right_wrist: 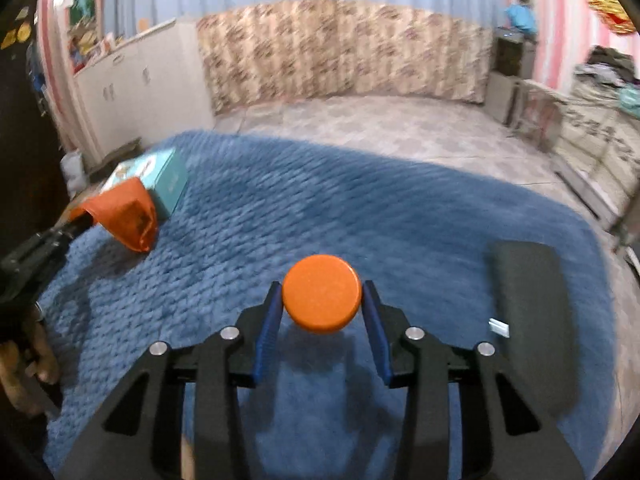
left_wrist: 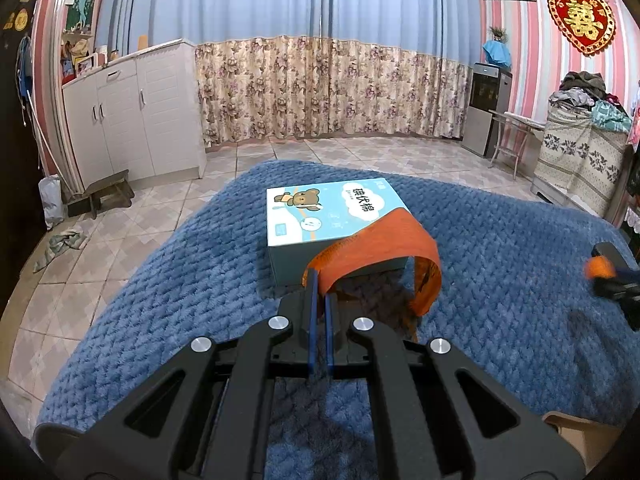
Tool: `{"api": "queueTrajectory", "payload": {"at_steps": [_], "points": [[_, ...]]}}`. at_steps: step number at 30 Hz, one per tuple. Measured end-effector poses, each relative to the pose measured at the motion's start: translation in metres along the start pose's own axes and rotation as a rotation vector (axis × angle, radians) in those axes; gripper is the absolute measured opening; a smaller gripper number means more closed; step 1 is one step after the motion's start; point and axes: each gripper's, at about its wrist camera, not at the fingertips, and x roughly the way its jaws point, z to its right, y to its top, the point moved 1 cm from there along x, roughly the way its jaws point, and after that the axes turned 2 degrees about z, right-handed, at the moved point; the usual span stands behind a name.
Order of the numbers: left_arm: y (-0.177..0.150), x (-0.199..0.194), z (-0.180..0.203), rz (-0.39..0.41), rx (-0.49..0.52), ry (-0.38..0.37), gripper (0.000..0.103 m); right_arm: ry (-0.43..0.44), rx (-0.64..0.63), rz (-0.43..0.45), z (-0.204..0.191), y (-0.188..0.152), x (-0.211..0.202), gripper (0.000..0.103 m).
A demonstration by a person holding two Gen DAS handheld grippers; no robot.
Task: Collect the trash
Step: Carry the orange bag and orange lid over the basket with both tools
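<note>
My right claw [right_wrist: 322, 312] is clamped on the orange cap [right_wrist: 322, 294] by its rim, above the blue blanket [right_wrist: 400, 220]: stiff, light, probably slippery. My left claw [left_wrist: 320, 304] pinches the limp orange bag [left_wrist: 376, 248] open.

Blue knitted blanket [left_wrist: 500, 240] covers the table. Light-blue carton [left_wrist: 320, 220] with a bear print lies flat on it, far left in the right wrist view. Dark grey flat pad [right_wrist: 532, 320] lies at the right side, small white tag at its near-left edge.

Orange bag [left_wrist: 380, 240]; orange cap [right_wrist: 321, 293]; blue knit-textured blanket [left_wrist: 520, 248].
</note>
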Motion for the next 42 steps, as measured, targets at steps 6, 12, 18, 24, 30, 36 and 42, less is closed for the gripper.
{"api": "queueTrajectory", "payload": {"at_steps": [6, 12, 18, 24, 30, 36, 42], "points": [[-0.001, -0.005, 0.003, 0.022, 0.021, 0.01, 0.002, -0.143, 0.069, 0.071, 0.044, -0.029, -0.093, 0.04], [0.002, -0.018, 0.02, 0.093, 0.134, 0.027, 0.002, -0.324, 0.162, 0.117, 0.094, -0.07, -0.181, 0.04], [0.017, -0.055, 0.046, 0.155, 0.192, -0.05, 0.002, -0.498, 0.285, 0.146, 0.136, -0.125, -0.259, 0.04], [0.025, -0.119, 0.094, 0.224, 0.264, -0.245, 0.002, -0.613, 0.473, 0.21, 0.171, -0.179, -0.315, 0.04], [0.009, -0.175, 0.156, 0.213, 0.338, -0.482, 0.002, -0.731, 0.602, 0.23, 0.205, -0.227, -0.347, 0.04], [-0.021, -0.221, 0.218, 0.197, 0.412, -0.647, 0.002, -0.793, 0.645, 0.24, 0.225, -0.249, -0.364, 0.04], [-0.05, -0.266, 0.277, 0.195, 0.469, -0.78, 0.002, -0.845, 0.671, 0.243, 0.237, -0.258, -0.377, 0.04]]}}
